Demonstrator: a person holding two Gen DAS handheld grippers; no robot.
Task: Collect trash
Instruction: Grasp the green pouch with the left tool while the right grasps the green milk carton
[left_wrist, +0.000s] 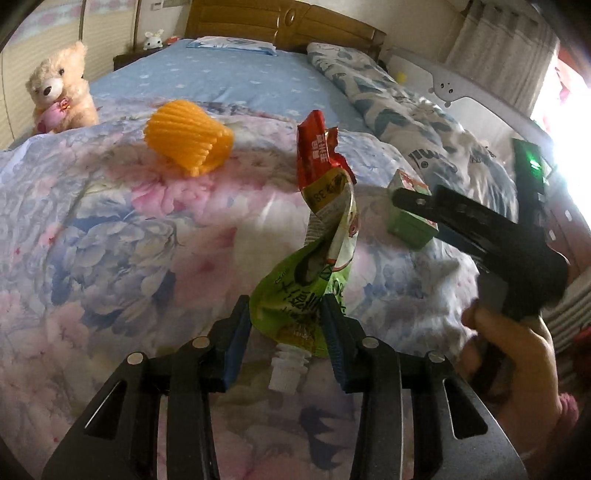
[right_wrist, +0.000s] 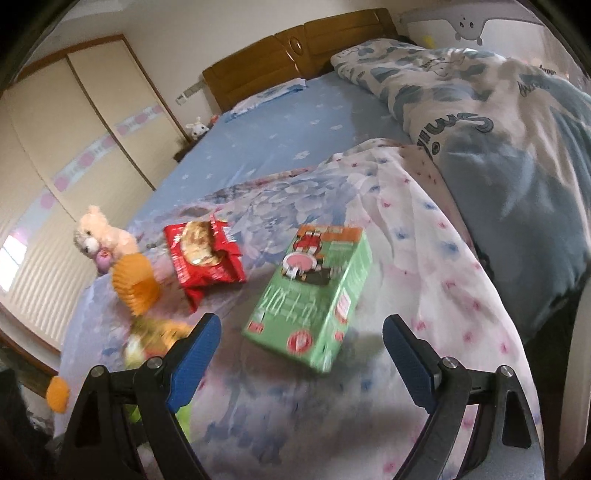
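- While the left gripper (left_wrist: 286, 325) clamps its blue pads on the green spouted pouch (left_wrist: 317, 258), the pouch twists up off the floral quilt (left_wrist: 110, 240), white spout pointing back at the camera.
- Over on the right, the right gripper (right_wrist: 301, 345) hangs with jaws spread wide, nothing between them, just short of the green carton (right_wrist: 314, 295) lying flat on the quilt.
- Red snack wrapper (right_wrist: 203, 254) sits left of the carton, apart from it.
- Orange foam net (left_wrist: 188, 136) lies beyond, near the teddy bear (left_wrist: 61, 88).
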